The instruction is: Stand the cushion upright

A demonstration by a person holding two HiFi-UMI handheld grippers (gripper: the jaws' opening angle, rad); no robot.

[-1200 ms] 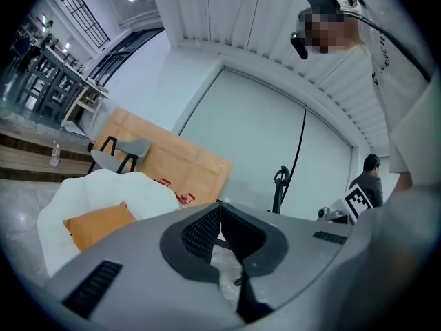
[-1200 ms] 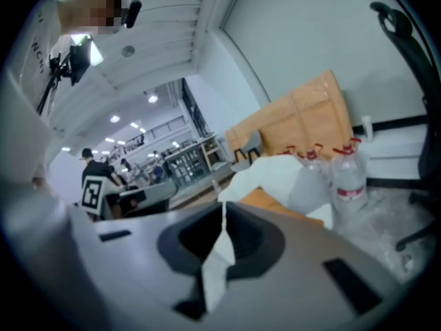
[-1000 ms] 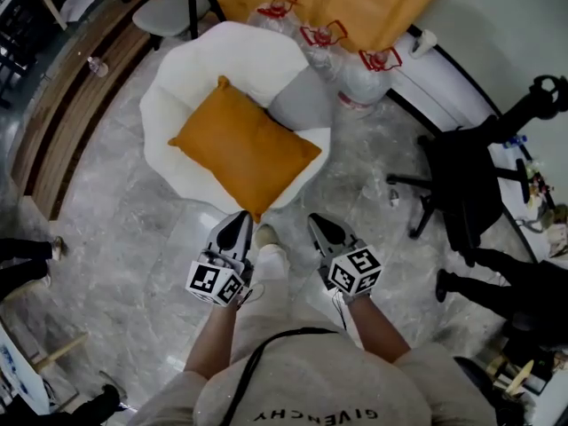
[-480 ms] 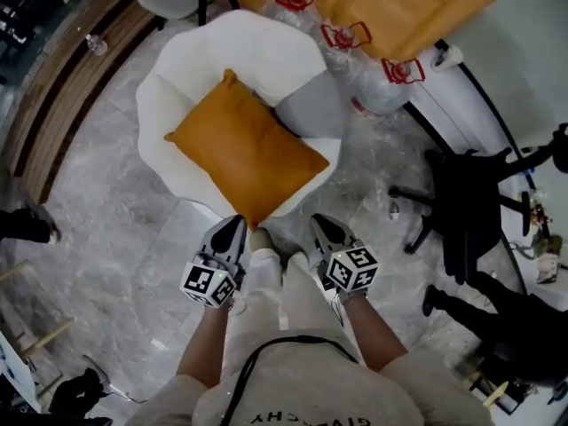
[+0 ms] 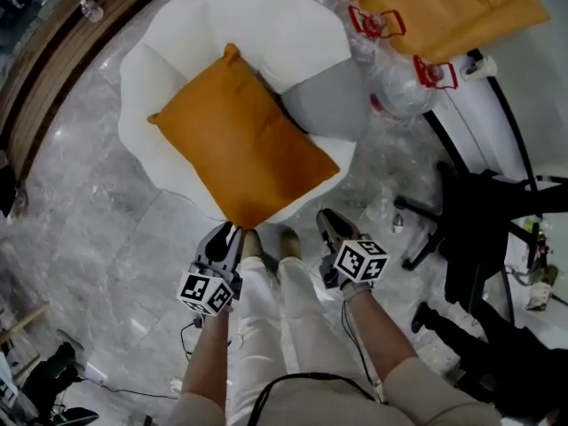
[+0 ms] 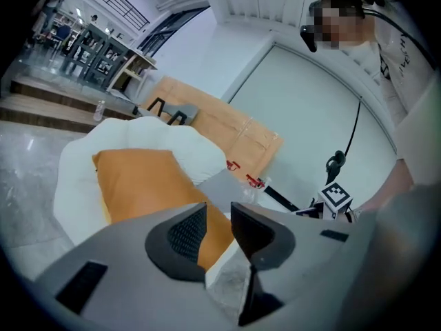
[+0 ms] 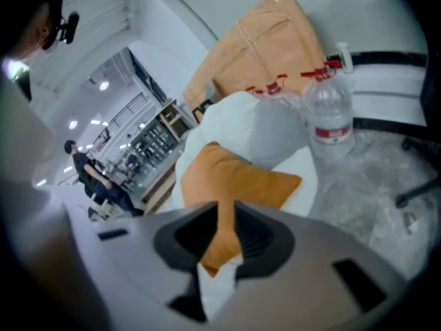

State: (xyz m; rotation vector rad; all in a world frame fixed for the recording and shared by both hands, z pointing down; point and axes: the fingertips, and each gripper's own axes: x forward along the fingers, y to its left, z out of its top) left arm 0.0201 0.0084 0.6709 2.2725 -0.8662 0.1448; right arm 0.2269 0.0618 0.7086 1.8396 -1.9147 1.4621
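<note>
cushion (image 5: 240, 140): 1, lying flat; white armchair (image 5: 284, 34): 1; water bottles (image 5: 404, 87): 3

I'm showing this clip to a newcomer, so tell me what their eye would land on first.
The orange cushion lying on the white armchair, upper middle of the head view, stands out first. Below it, either side of the person's legs, the left gripper and right gripper point toward the chair, their jaws having just been opening, nothing between them. Clear water jugs with red handles crowd the chair's right.
</note>
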